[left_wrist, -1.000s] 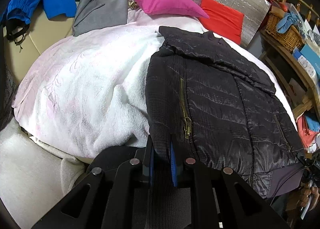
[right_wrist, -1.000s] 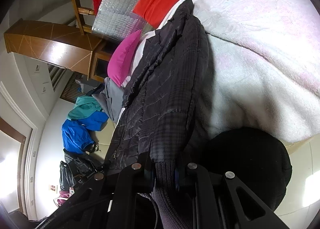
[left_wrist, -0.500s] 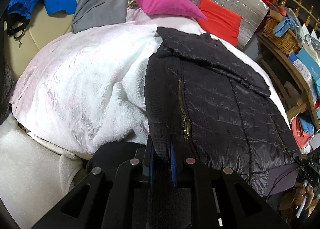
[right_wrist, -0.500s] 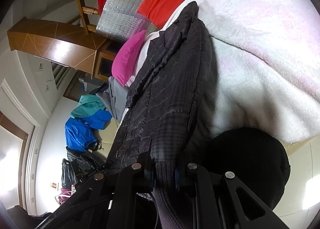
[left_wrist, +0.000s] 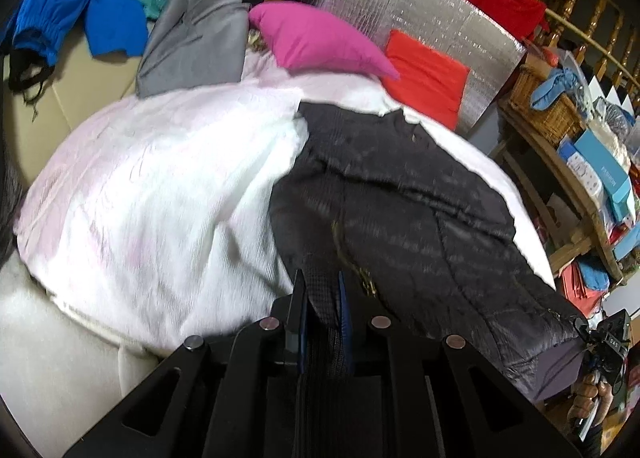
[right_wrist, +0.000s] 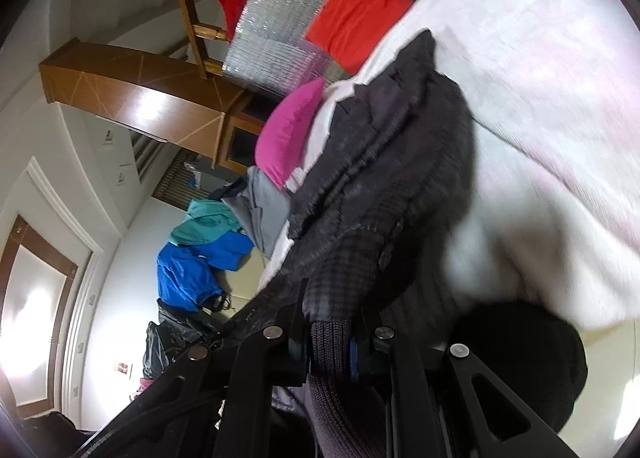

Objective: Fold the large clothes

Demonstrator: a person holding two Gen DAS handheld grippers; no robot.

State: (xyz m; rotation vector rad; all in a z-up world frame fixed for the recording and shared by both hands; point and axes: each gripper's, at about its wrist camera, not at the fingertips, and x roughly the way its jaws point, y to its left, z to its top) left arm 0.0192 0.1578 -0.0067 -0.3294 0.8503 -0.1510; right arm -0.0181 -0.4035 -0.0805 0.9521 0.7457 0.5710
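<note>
left wrist | black jacket [left_wrist: 420, 210] hem pinched between fingers [left_wrist: 298, 306]

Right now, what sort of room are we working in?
Most likely a lived-in bedroom: a bed under a white blanket, a pink pillow at its head, and spare clothes heaped alongside.

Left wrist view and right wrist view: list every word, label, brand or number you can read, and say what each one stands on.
None can be read.
Blue box on the wooden shelf: one line of print along its side, too small and blurred.
White box beside it: marks only, unreadable.
Black jacket: no label shows.
Small wall papers: too blurred.
</note>
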